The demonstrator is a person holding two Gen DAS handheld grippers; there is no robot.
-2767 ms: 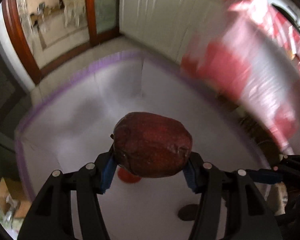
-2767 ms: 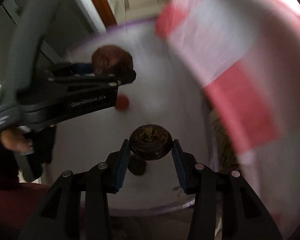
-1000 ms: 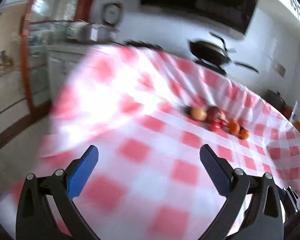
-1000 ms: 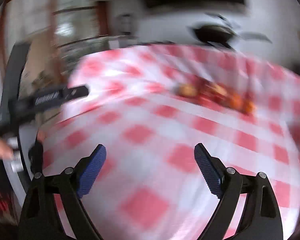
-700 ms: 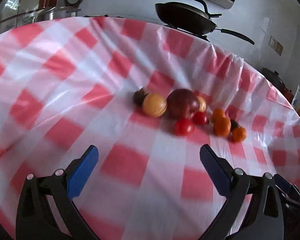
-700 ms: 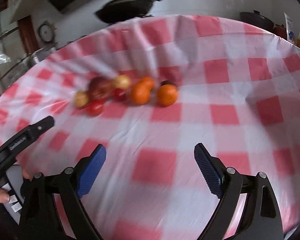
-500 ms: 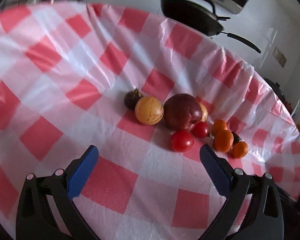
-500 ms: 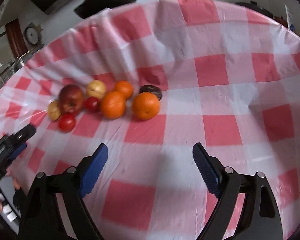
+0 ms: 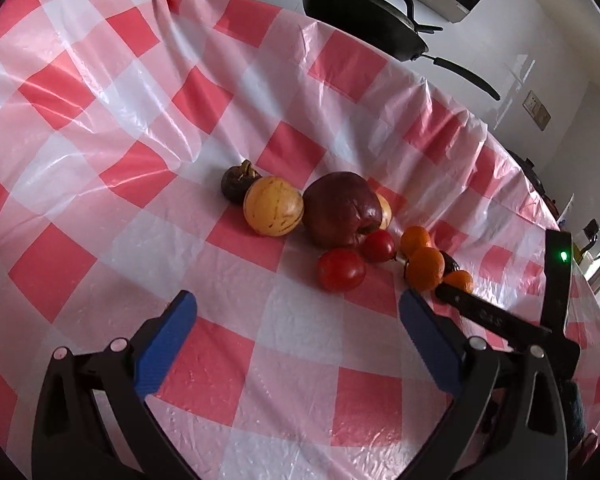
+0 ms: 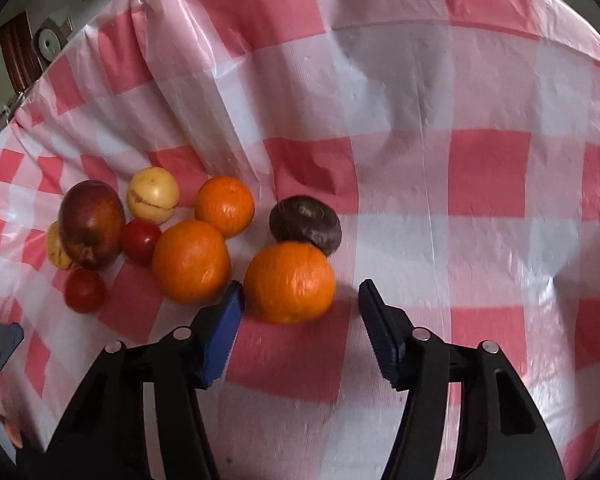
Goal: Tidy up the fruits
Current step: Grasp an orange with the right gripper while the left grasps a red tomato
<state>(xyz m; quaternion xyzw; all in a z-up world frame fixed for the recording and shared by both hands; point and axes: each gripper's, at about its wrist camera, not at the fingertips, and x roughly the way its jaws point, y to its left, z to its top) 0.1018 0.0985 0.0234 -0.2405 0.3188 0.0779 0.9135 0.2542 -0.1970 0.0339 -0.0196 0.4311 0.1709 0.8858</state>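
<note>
Both grippers had swung from the basin back over the checked tablecloth (image 9: pixel 236 280), no longer carrying fruit. Right gripper (image 10: pixel 300 300) had just been closing, its jaws either side of a round, dimpled orange (image 10: pixel 290 282) but not yet pressing it. Behind it lay a dark wrinkled fruit (image 10: pixel 305 224), long axis running left to right. Left gripper (image 9: pixel 296 316) hung wide open, short of a red tomato (image 9: pixel 341 270). One yellow fruit (image 9: pixel 384 210) sat mostly hidden behind the dark apple (image 9: pixel 342 209).

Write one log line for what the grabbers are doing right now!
left gripper: open, empty | right gripper: jaws just closing round orange, not gripped yet | other fruit: on cloth
</note>
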